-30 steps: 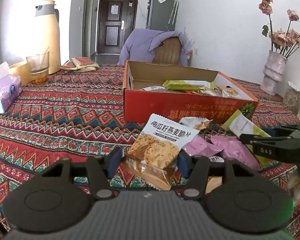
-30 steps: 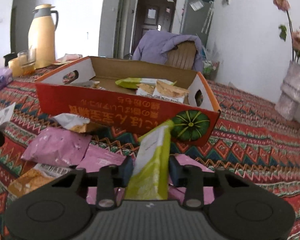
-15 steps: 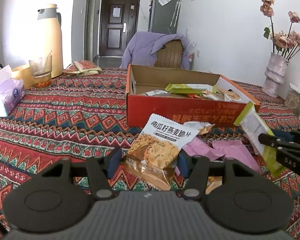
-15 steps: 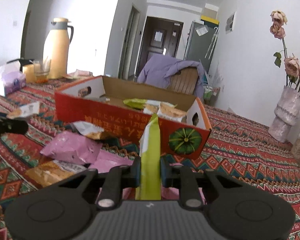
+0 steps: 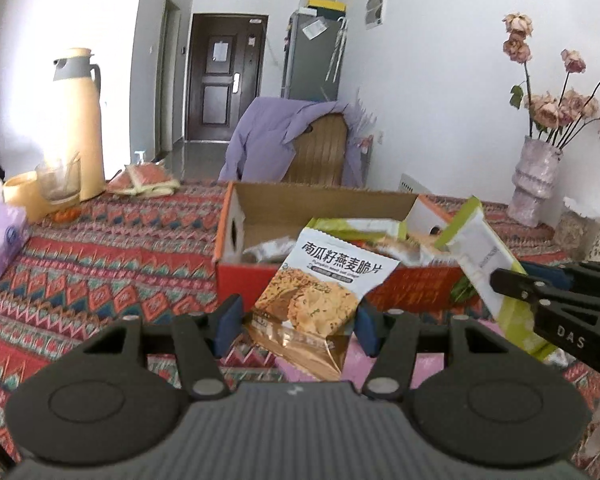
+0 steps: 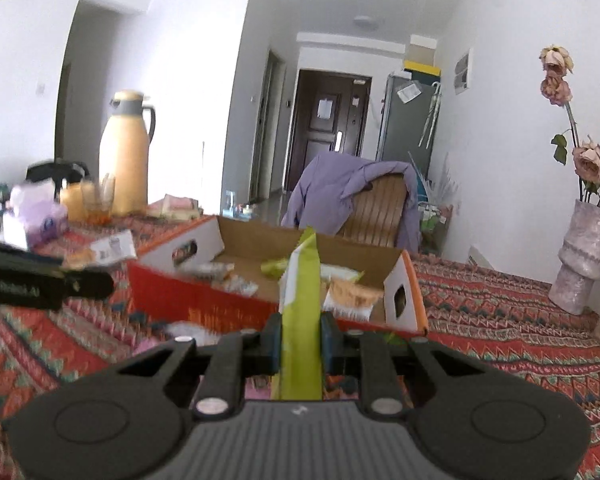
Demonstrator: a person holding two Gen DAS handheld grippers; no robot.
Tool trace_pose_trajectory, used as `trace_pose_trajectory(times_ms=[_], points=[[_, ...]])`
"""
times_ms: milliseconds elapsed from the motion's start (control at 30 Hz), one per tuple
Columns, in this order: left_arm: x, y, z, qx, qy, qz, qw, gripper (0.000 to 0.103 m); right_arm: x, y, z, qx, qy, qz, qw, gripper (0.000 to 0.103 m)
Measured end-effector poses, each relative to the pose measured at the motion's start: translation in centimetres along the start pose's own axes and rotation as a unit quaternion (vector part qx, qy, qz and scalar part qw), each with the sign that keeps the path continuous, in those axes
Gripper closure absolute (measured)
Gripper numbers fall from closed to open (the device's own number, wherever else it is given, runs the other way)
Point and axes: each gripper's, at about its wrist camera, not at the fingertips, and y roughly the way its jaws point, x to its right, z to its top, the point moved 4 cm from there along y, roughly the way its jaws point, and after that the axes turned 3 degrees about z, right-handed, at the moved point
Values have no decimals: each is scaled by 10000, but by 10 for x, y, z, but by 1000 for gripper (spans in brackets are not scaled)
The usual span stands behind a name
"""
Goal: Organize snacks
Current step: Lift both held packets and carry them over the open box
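Two handheld grippers carry snacks above a counter (image 5: 100,264) draped in a red zigzag-patterned cloth. The left gripper (image 5: 296,322) has its jaws clamped on the sides of a white-and-amber packet of oat crisps printed with Chinese characters (image 5: 320,292), which tilts up and forward from the blue pads. The right gripper (image 6: 300,336) has its jaws pressed together on a slim lime-green and white snack packet (image 6: 302,312), which stands on edge and rises straight out of the pinch. Just beyond both pairs of jaws sits an open red cardboard box (image 5: 236,276) (image 6: 204,300) with several packets already lying inside. Pink wrappers (image 5: 352,360) lie on the cloth beneath the left jaws. Far to their left stand a cream thermos jug (image 5: 78,124), a drinking glass (image 5: 58,180) and a pack of tissues (image 5: 0,236); far to the right stands a vase of dried roses (image 5: 534,180).
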Motion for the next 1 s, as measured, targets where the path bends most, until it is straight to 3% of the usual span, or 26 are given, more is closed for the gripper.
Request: trace_pose_trajectory(times_ms=[300,667,1000], points=[[23,32,29,47,63,-140,9999,45,21,26,32,172,437,81,9989,85],[34,84,62,141,-72,-25,9999,45,36,86,57,168,774,140,9968,85],[28,129,73,145,-301,224,9992,45,49,133,52,147,1254,222,9917,85]])
